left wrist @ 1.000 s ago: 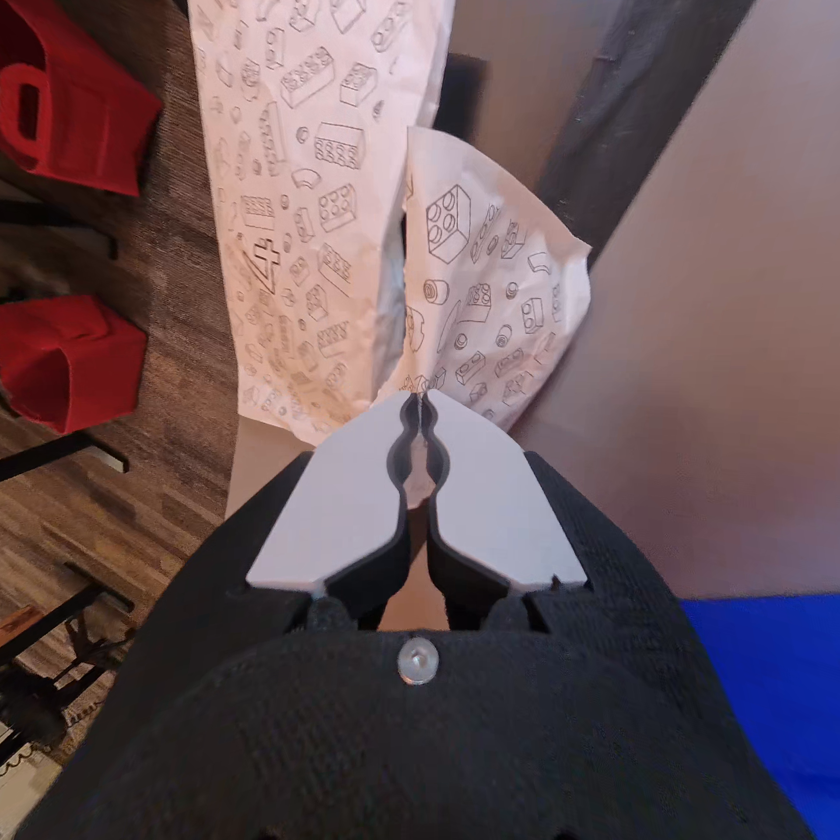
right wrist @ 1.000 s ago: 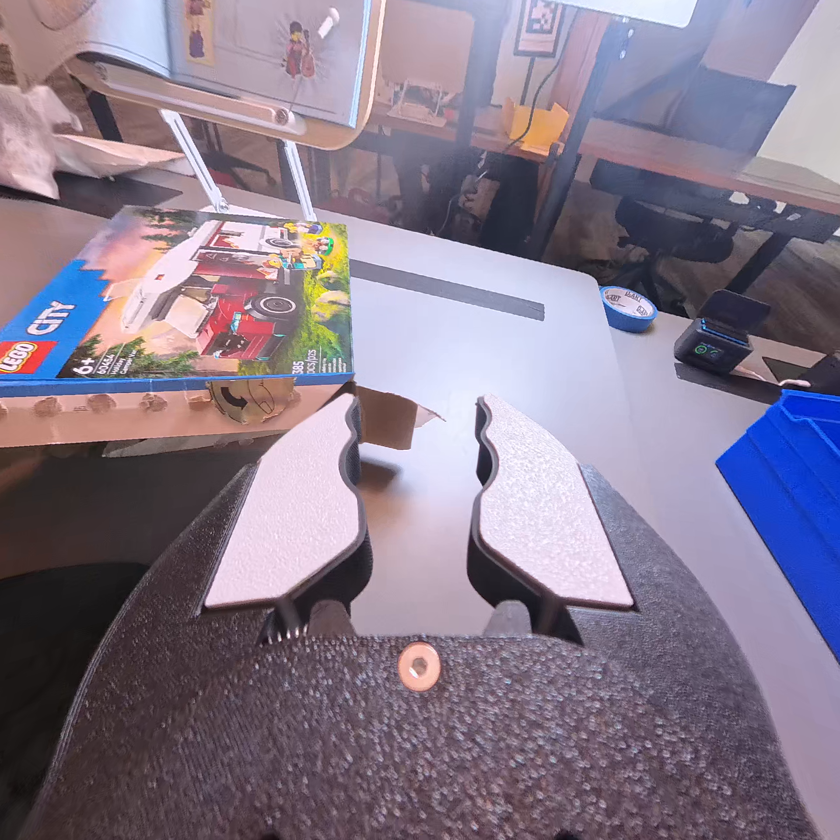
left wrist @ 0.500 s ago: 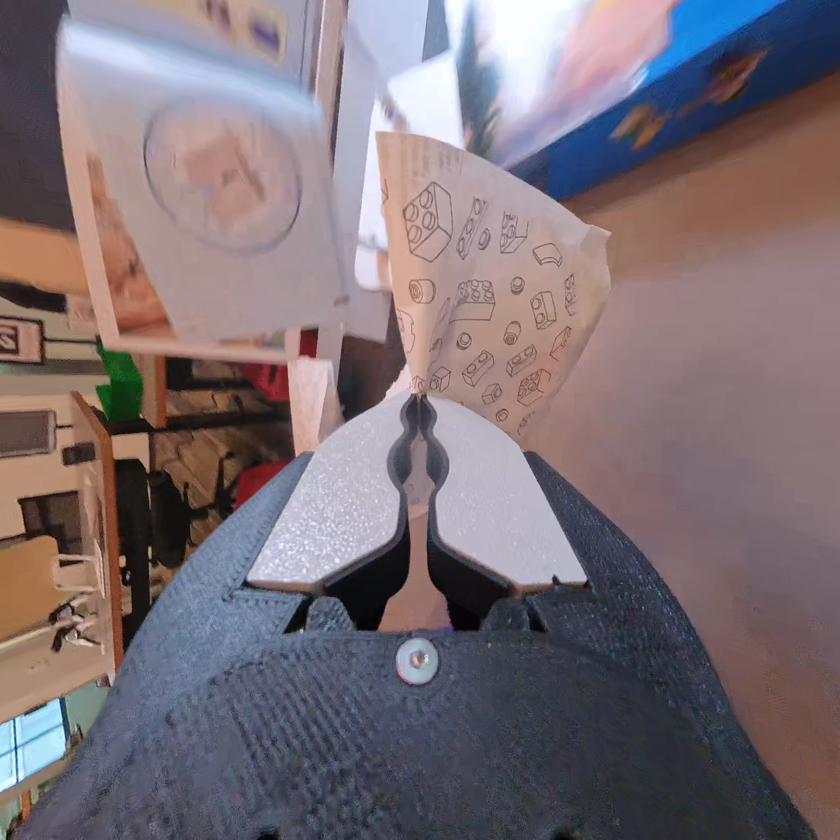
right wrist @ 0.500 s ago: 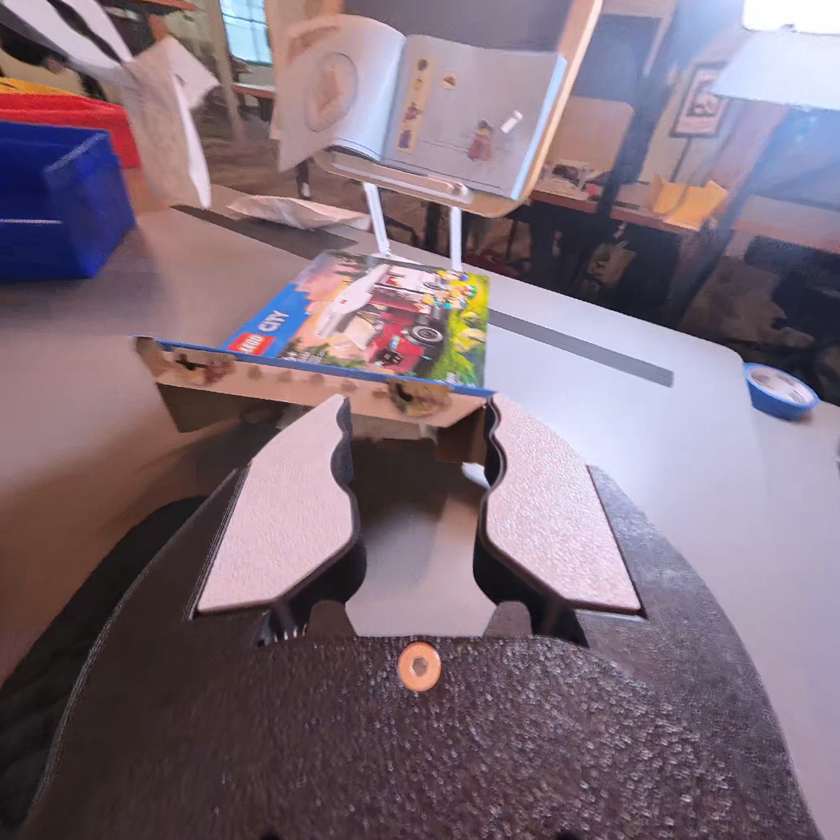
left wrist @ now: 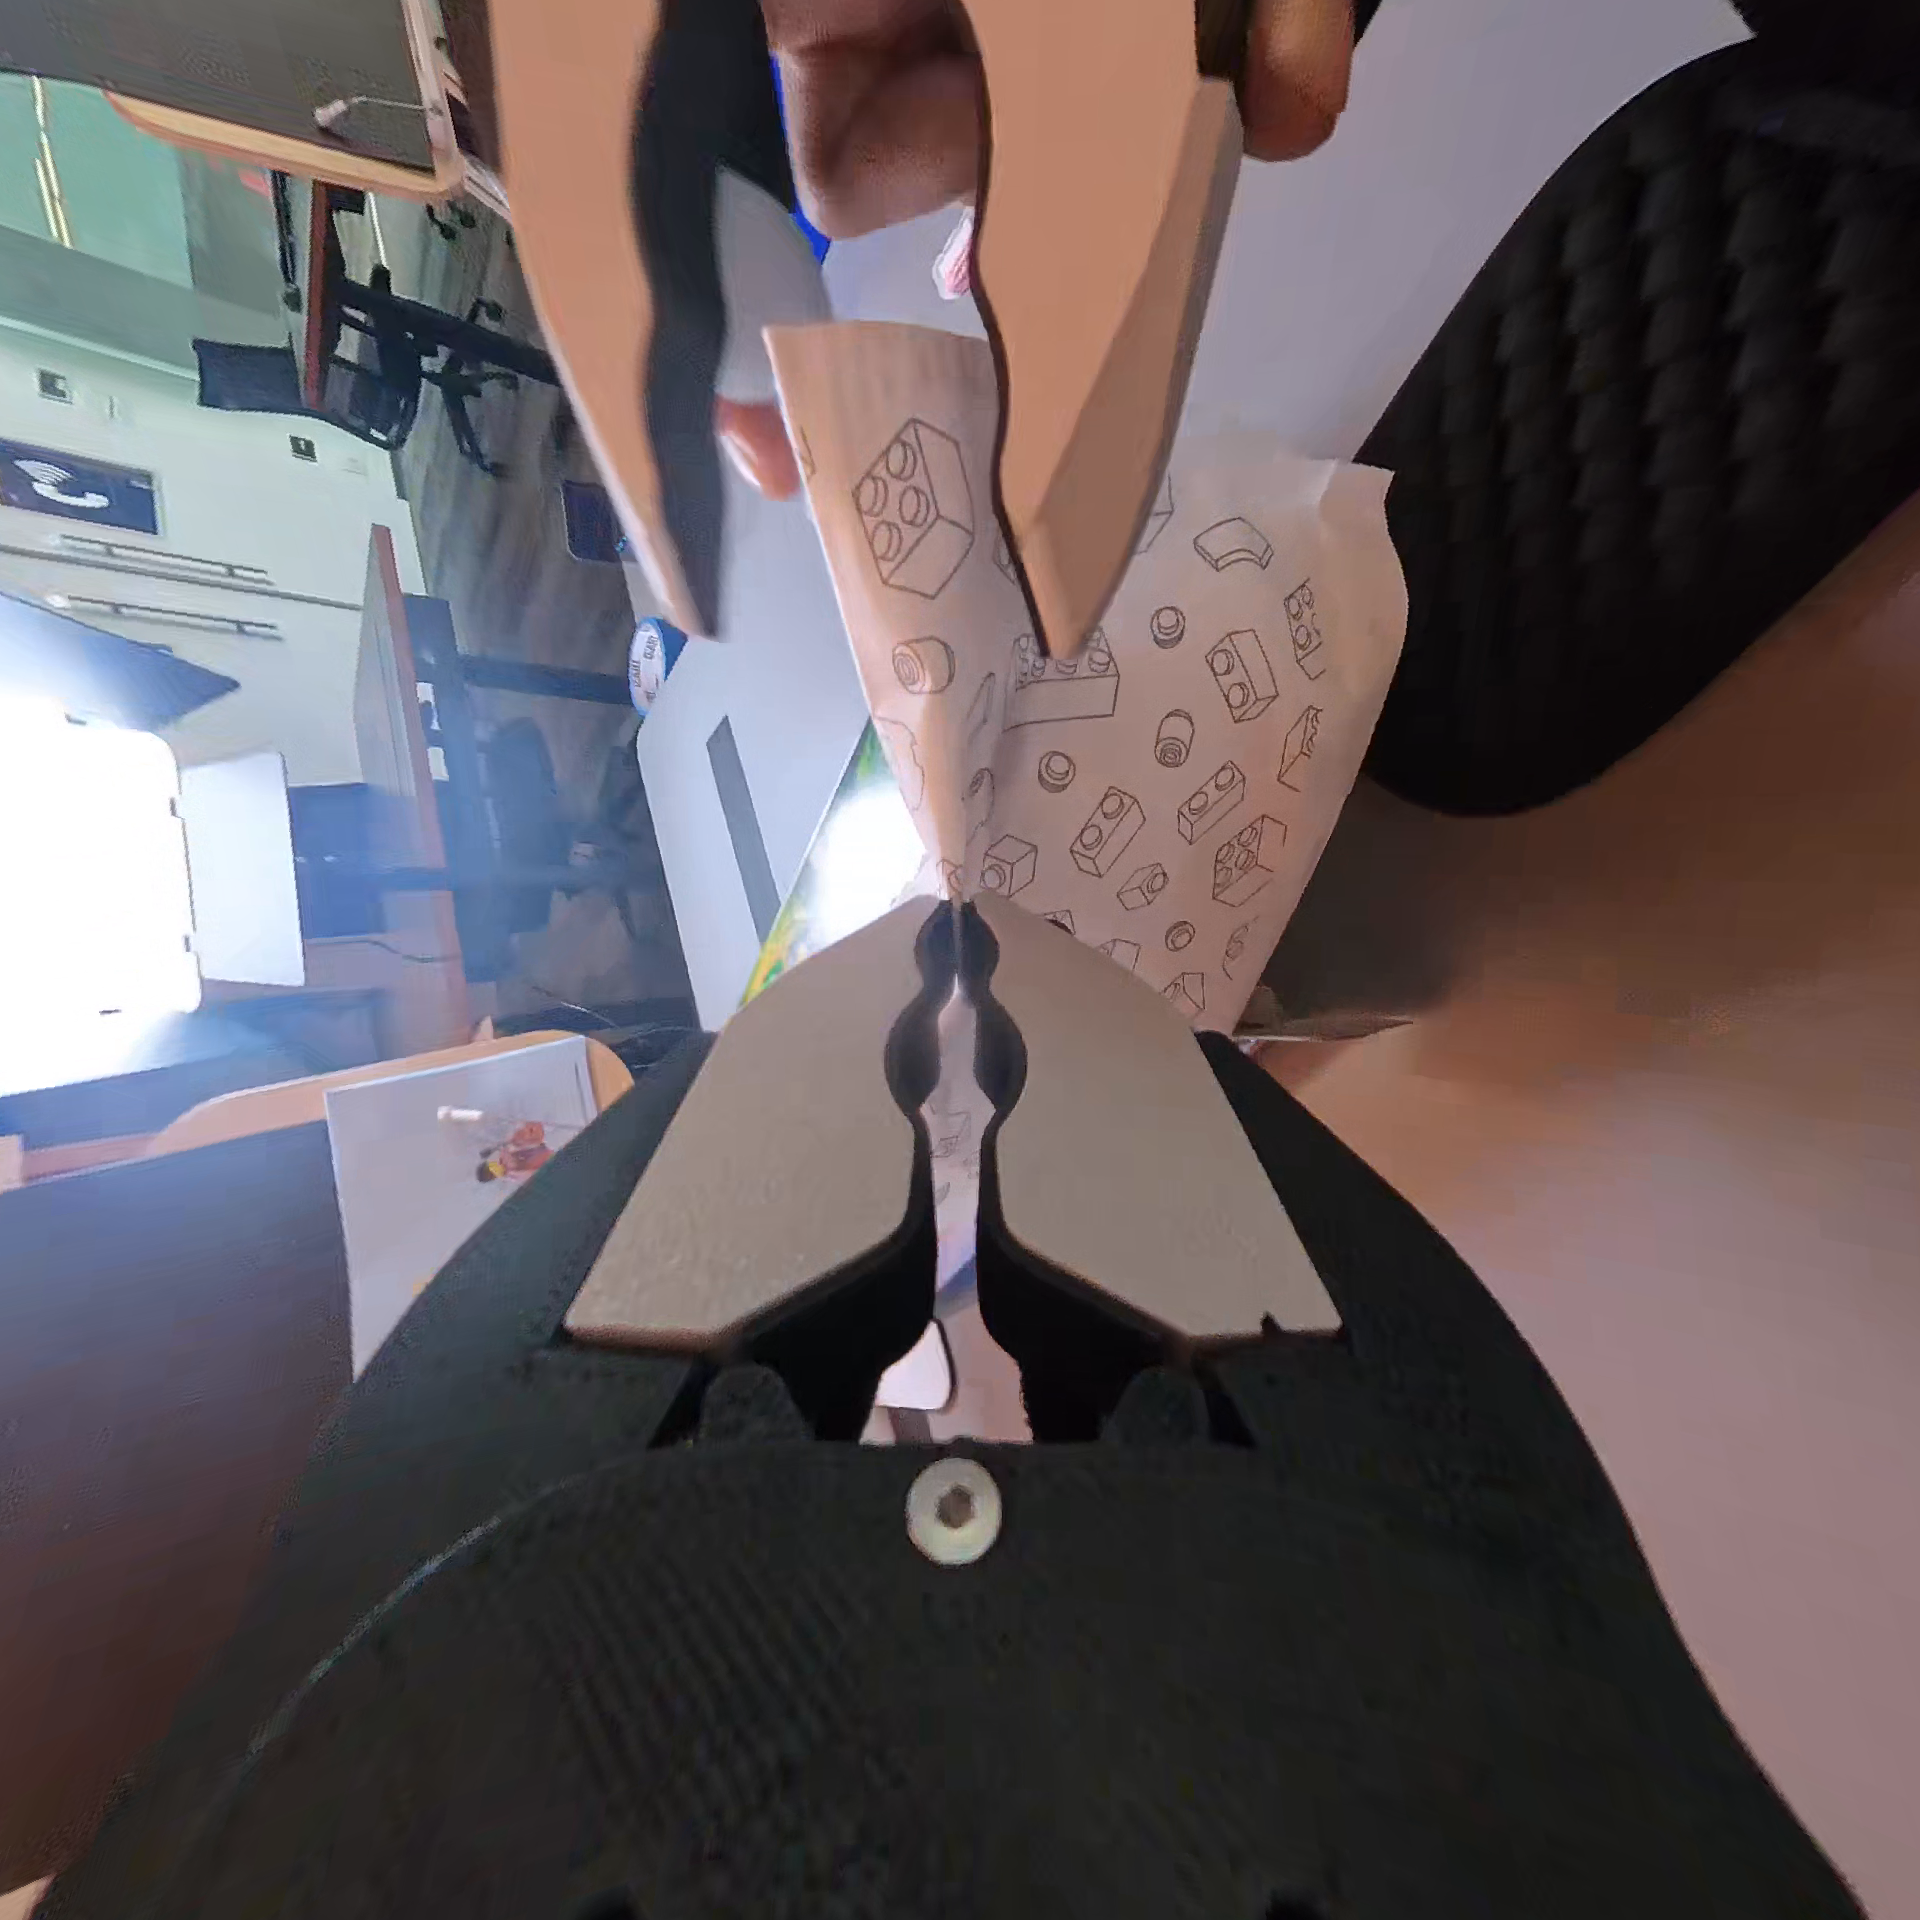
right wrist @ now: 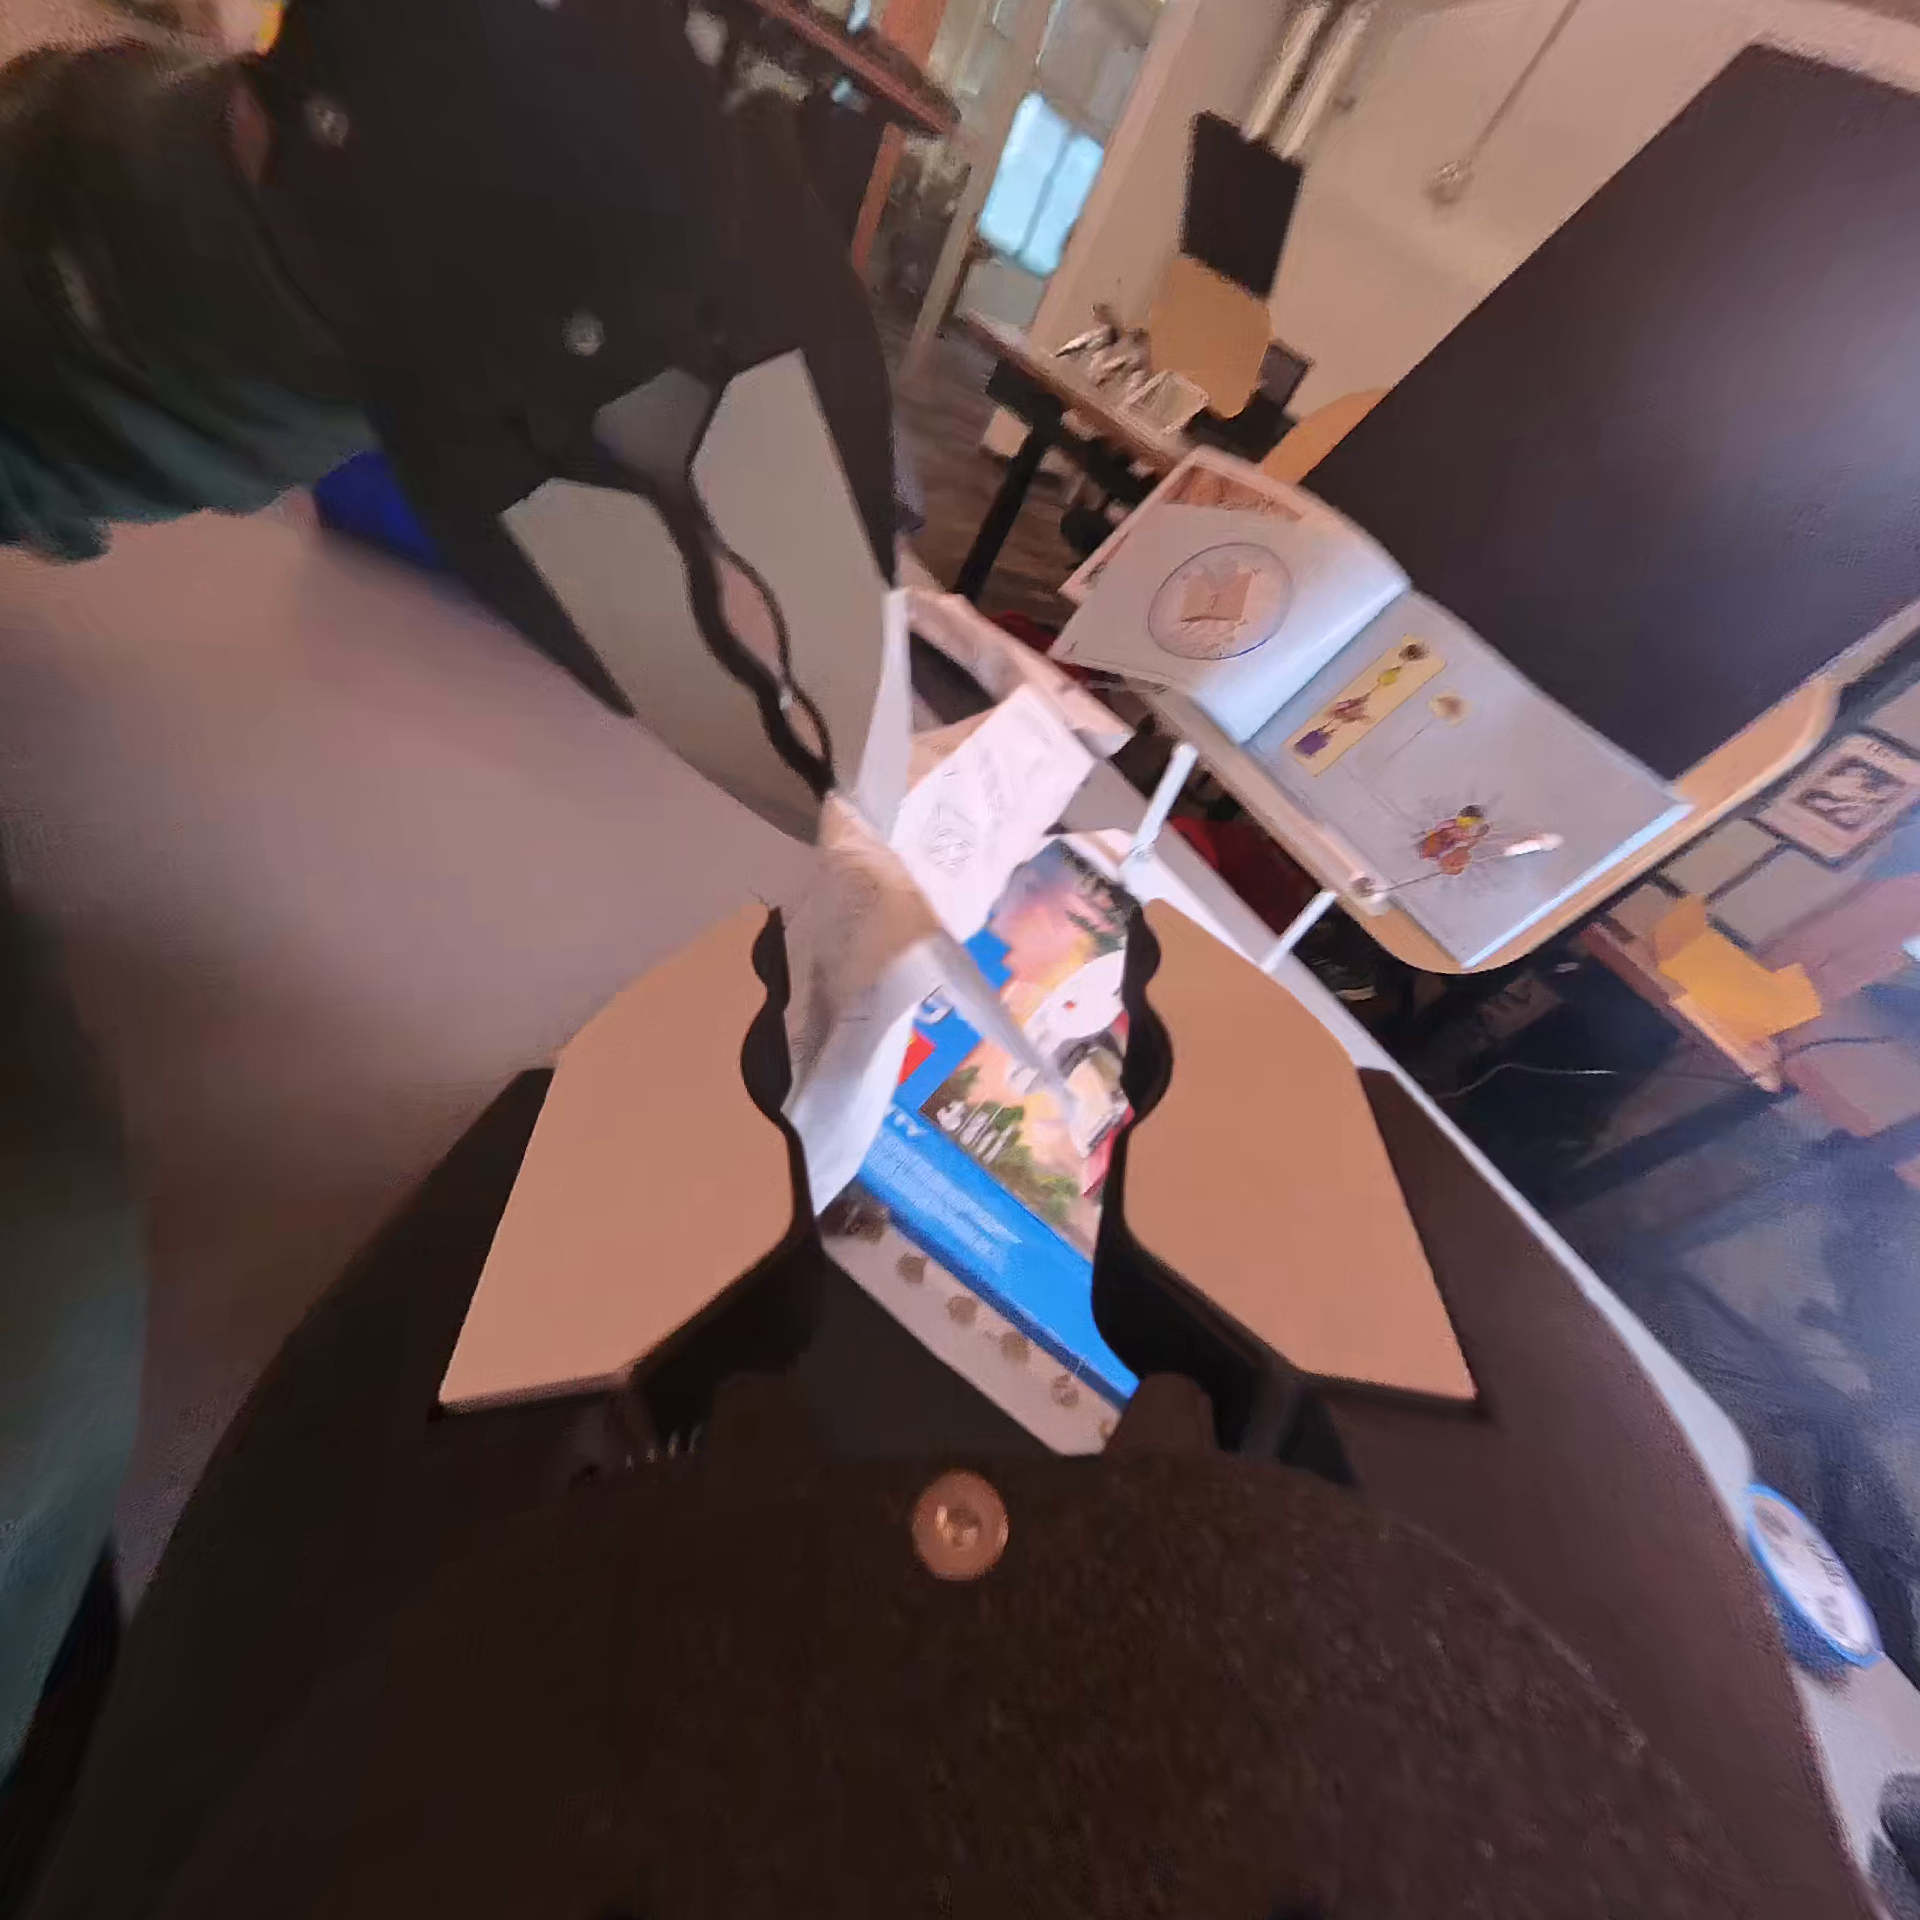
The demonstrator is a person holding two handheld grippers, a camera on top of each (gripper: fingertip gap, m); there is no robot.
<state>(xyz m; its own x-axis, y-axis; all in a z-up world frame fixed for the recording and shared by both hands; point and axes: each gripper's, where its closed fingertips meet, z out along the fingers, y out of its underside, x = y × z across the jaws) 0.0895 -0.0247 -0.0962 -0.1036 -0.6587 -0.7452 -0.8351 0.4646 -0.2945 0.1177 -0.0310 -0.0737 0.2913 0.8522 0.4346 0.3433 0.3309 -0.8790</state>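
Your left gripper (left wrist: 954, 909) is clamped on the bottom corner of the paper bag (left wrist: 1174, 748) printed with bricks. Your right gripper (right wrist: 961, 920) stands wide, its fingers straddling the bag's top edge without pressing on it. The toy box (right wrist: 997, 1143) lies on the table (right wrist: 343, 831) just below, with bare tabletop to the left.
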